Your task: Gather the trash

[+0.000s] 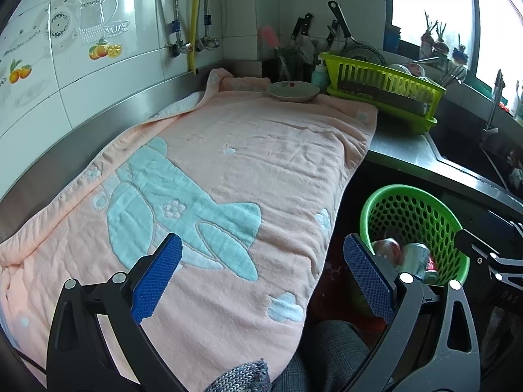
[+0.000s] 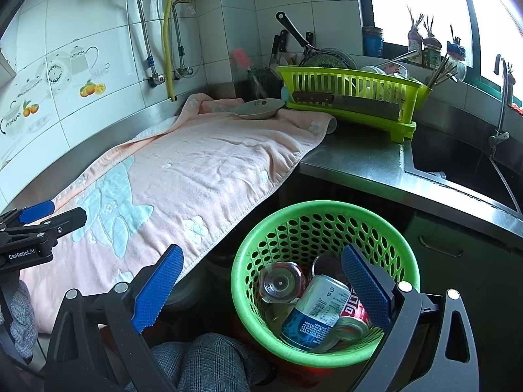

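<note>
Trash lies in the green basket point(image 2: 248, 281), which stands low beside the counter edge: a white and blue can point(image 2: 310, 313), a red can point(image 2: 351, 320) touching it, and a clear bottle point(image 2: 281, 282) lying on its side. The basket wall is full of round holes. The right gripper point(image 2: 261, 289) hangs over the basket with its jaws wide and nothing between them. The left gripper point(image 1: 261, 281) is also wide and holds nothing, above the pink towel point(image 1: 261, 150). A plate point(image 1: 292, 91) rests on the towel's far end, beside the dish rack point(image 1: 385, 94).
</note>
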Tool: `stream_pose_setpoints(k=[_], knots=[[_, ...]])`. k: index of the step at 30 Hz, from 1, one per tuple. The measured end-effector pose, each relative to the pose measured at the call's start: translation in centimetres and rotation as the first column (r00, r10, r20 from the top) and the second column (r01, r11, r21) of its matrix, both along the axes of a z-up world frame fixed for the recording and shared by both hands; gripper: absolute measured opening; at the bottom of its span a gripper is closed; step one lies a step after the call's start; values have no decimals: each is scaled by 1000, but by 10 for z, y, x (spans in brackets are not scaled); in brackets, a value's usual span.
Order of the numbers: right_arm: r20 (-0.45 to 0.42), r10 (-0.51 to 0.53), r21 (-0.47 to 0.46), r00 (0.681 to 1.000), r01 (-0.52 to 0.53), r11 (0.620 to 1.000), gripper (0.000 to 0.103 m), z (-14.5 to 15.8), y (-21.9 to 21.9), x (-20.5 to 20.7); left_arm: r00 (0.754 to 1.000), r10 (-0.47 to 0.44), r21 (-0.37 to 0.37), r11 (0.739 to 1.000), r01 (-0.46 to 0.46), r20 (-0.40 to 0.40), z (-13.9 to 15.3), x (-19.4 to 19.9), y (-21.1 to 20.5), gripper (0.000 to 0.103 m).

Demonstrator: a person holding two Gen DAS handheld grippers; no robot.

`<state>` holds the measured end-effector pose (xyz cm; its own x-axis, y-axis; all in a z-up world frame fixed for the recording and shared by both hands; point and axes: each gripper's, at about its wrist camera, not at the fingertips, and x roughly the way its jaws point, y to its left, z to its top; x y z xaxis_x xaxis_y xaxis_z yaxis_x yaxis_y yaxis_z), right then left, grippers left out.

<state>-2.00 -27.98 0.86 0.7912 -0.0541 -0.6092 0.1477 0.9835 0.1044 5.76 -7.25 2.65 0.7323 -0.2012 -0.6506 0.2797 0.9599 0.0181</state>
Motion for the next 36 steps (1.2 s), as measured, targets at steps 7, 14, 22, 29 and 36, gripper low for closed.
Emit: stream_pose_setpoints(k=[7, 14, 22, 29, 36], knots=[[-1, 0, 1, 1000, 0, 1000, 94, 0, 0, 0, 1000, -3, 6, 1000, 3, 1, -2, 0, -1, 98], [-2, 0, 3, 1000, 0, 1000, 94, 0, 1, 1, 1000, -4, 13, 1000, 4, 2, -4, -1, -1, 98], [-2, -2, 3, 1000, 2, 1000, 94, 0, 1, 1, 1000, -5, 17, 1000, 5, 0, -6, -1, -1, 98], [-4, 0, 7, 1000, 0, 1000, 94, 0, 2, 1, 1000, -4, 20, 1000, 4, -2, -7, -1, -1, 98], [-4, 0, 7, 1000, 0, 1000, 94, 0, 2, 1, 1000, -2, 20, 1000, 2, -1, -8, -1, -1, 98]])
